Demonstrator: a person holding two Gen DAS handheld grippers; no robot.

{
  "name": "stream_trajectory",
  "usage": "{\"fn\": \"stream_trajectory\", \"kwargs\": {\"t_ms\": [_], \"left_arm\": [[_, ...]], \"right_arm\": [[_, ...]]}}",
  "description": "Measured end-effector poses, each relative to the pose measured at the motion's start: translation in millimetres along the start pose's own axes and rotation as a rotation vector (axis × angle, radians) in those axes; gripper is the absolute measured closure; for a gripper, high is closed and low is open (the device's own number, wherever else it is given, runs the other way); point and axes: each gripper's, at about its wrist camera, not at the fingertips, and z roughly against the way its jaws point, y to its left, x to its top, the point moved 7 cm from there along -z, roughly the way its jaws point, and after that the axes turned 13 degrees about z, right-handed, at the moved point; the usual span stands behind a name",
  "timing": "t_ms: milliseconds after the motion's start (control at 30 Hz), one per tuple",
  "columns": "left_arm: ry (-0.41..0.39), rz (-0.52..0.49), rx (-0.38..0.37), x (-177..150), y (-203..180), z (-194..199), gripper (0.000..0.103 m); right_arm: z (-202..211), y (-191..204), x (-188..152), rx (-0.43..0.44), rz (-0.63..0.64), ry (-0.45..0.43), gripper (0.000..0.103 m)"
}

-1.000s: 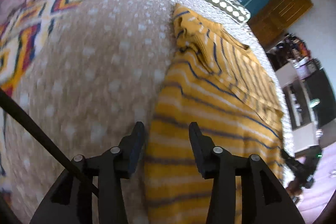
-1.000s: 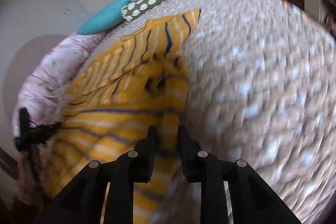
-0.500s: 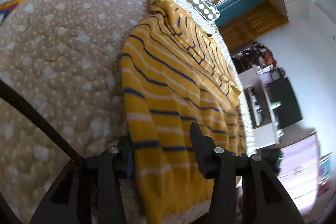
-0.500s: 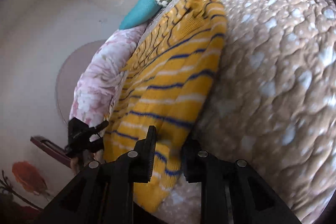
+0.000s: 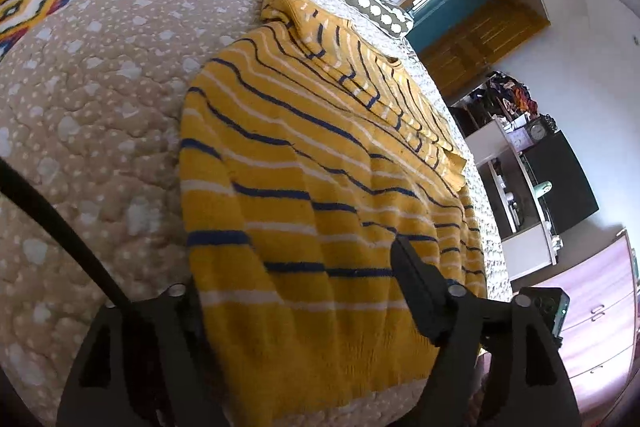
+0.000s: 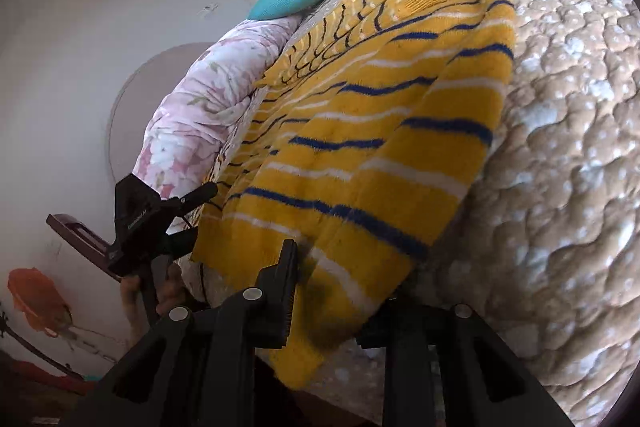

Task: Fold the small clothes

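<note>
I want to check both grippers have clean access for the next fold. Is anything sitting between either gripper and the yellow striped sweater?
Nothing visible does. The sweater hem lies directly between the opening jaws of the left gripper, and the right gripper is at its other hem corner on the bedspread.

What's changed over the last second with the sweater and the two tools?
The yellow striped sweater now lies flatter, its hem drawn to the near edge of the bed. The left tool had the hem pinched and its jaws are now opening, with the hem lying loose between them. The right tool remains shut on its hem corner. The pillows at the head of the bed have not shifted.
</note>
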Motion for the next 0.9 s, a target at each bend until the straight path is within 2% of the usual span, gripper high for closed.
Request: {"fn": "stream_trajectory", "kwargs": {"t_ms": [133, 167, 200, 233, 267, 333, 400, 567, 700, 900], "left_arm": [[-0.003, 0.030, 0.009, 5, 0, -3, 0.024], [-0.002, 0.038, 0.017, 6, 0, -3, 0.028], [-0.006, 0.045, 0.046, 7, 3, -3, 0.053], [-0.019, 0.044, 0.144, 9, 10, -3, 0.074], [-0.016, 0.041, 0.185, 11, 12, -5, 0.093], [-0.003, 0.104, 0.146, 11, 18, 0, 0.094], [-0.010, 0.126, 0.137, 9, 20, 7, 0.094], [-0.035, 0.089, 0.140, -11, 13, 29, 0.095], [-0.026, 0.062, 0.155, -33, 9, 40, 0.097], [-0.026, 0.093, 0.146, -51, 22, 57, 0.096]], "right_arm": [[-1, 0, 0, -0.010, 0.002, -0.003, 0.078], [-1, 0, 0, -0.015, 0.005, -0.001, 0.079], [-1, 0, 0, -0.019, 0.009, 0.002, 0.080], [-1, 0, 0, -0.023, 0.015, 0.008, 0.081], [-2, 0, 0, -0.031, 0.019, 0.017, 0.087], [-4, -1, 1, -0.049, 0.028, 0.038, 0.094], [-2, -3, 1, -0.041, 0.022, 0.047, 0.095], [19, -8, -6, -0.048, 0.048, 0.076, 0.096], [45, -18, -20, -0.067, 0.032, 0.085, 0.097], [64, -20, -43, -0.063, 0.009, 0.093, 0.098]]}}
